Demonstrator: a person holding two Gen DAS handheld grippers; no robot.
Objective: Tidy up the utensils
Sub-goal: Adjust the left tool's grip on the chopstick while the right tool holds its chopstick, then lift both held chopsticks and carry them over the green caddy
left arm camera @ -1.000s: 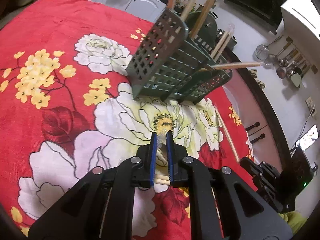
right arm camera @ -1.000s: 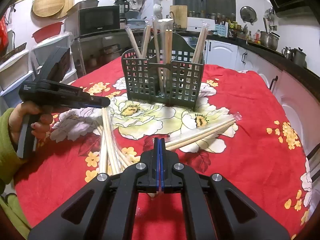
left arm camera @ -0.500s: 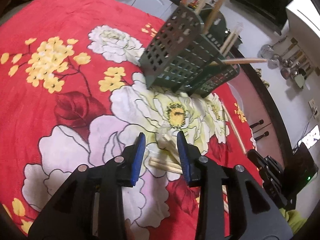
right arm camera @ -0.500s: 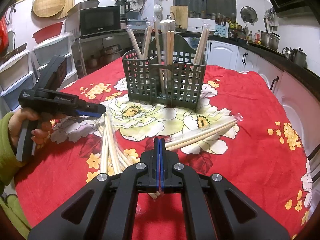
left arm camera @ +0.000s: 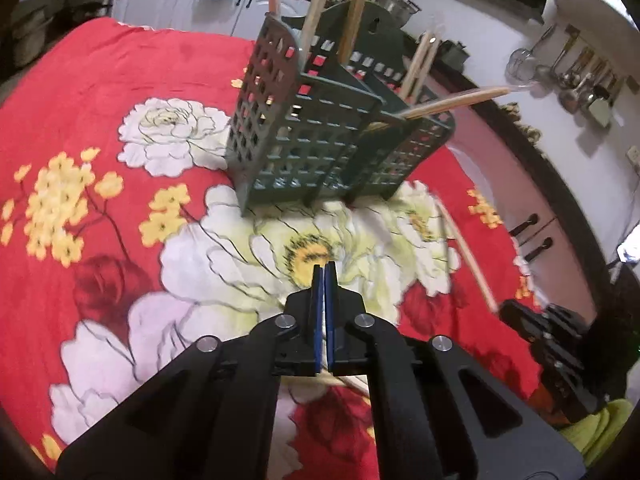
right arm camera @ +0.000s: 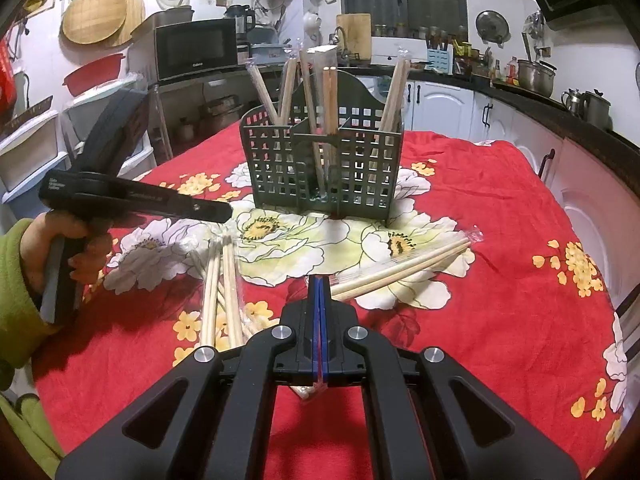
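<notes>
On floral tablecloth [right arm camera: 500, 208], green caddy [right arm camera: 324, 168], left hand-held gripper [left arm camera: 324, 270] just closed empty, right hand-held gripper [right arm camera: 319, 280] closed, lettering unreadable.

Your left black two-finger gripper with blue pads [left arm camera: 324, 270] points steeply downward, and its jaws have just been closing; the pads now meet with nothing between them. In the right wrist view that same tool [right arm camera: 224, 213] reaches in from the left edge, held by your left hand [right arm camera: 74, 240] in a green sleeve [right arm camera: 16, 284], fingers wrapped around the grip. Your right black two-finger gripper with blue pads [right arm camera: 319, 280] tilts downward, its pads pressed together.
</notes>
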